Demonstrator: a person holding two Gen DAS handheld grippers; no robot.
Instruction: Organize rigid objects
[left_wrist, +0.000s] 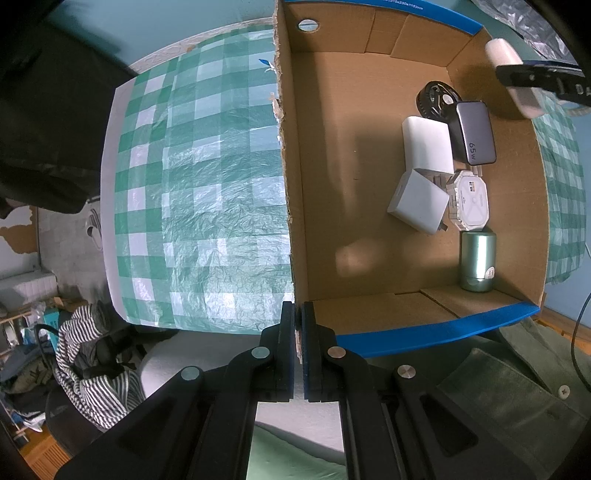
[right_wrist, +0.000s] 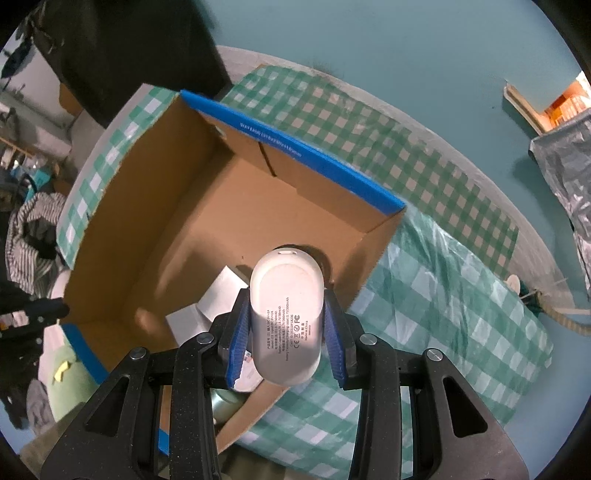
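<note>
Right hand-held gripper (right_wrist: 286, 328) clamps white case (right_wrist: 285, 314) over cardboard box (right_wrist: 166, 206).

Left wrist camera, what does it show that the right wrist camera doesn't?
Only the left wrist view shows the left gripper shut on the box corner, the grey 65W charger and the octagonal white gadget. Only the right wrist view shows the printed label on the white case held by the right gripper. Both show the cardboard box and checked cloth.
</note>
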